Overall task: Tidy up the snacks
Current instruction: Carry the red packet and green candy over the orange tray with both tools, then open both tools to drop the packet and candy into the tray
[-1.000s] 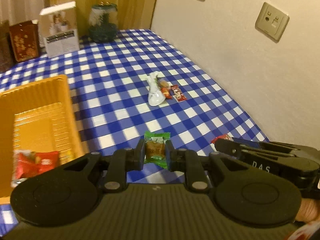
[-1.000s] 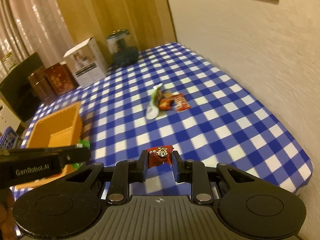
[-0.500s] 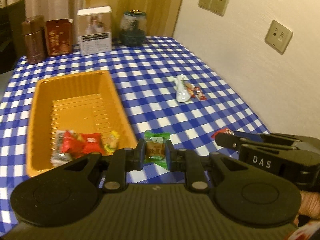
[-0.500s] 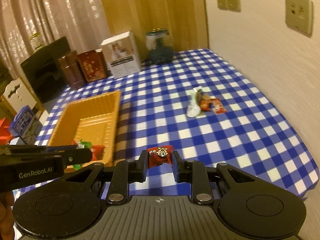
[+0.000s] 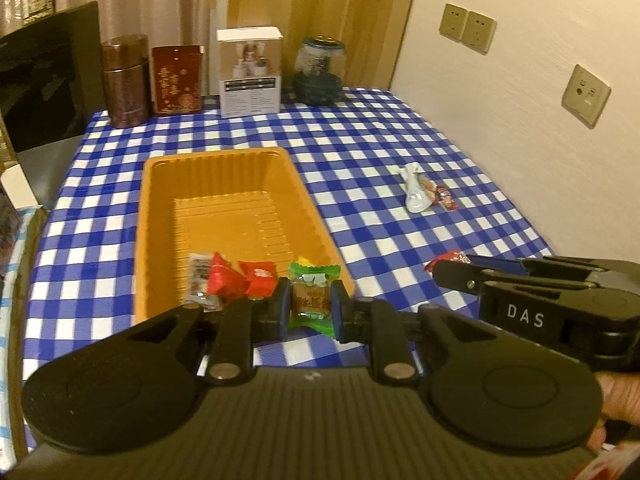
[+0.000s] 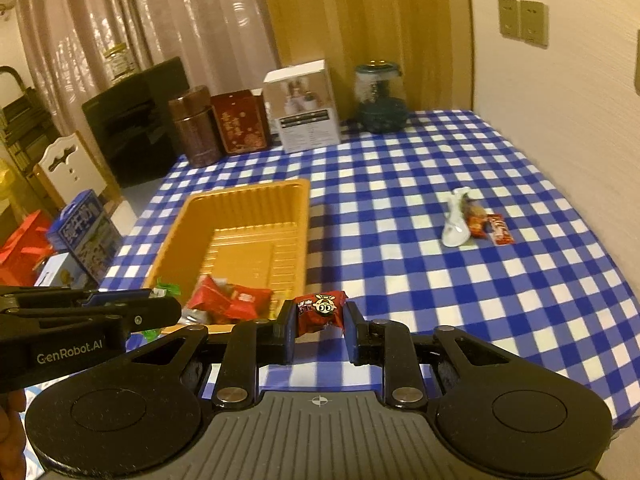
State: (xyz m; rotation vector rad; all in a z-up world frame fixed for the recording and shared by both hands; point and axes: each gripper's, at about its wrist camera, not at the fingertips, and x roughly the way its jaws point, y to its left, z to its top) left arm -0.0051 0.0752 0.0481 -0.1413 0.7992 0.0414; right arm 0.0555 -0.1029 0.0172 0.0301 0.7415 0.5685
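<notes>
My left gripper [image 5: 307, 307] is shut on a green-wrapped candy [image 5: 312, 297], held above the near right corner of the orange tray [image 5: 224, 168]. My right gripper [image 6: 318, 322] is shut on a red snack packet with a cartoon face [image 6: 320, 312], just right of the tray's [image 6: 248, 200] near edge. Several red and white wrapped snacks [image 5: 228, 278] lie at the tray's near end. A small pile of loose snacks [image 5: 424, 196], one white and the others red, lies on the checked cloth toward the wall. Each gripper shows at the side of the other's view.
Along the table's far edge stand a brown canister [image 5: 125, 80], a red tin [image 5: 176, 79], a white box [image 5: 250, 74] and a dark glass jar [image 5: 319, 72]. A wall with sockets runs along the right. Chairs and boxes sit off the table's left side [image 6: 80, 224].
Both grippers have swung left and pulled back with their snacks, from over the bare cloth near the wall to the tray's near end; the whole tray has come into view.
</notes>
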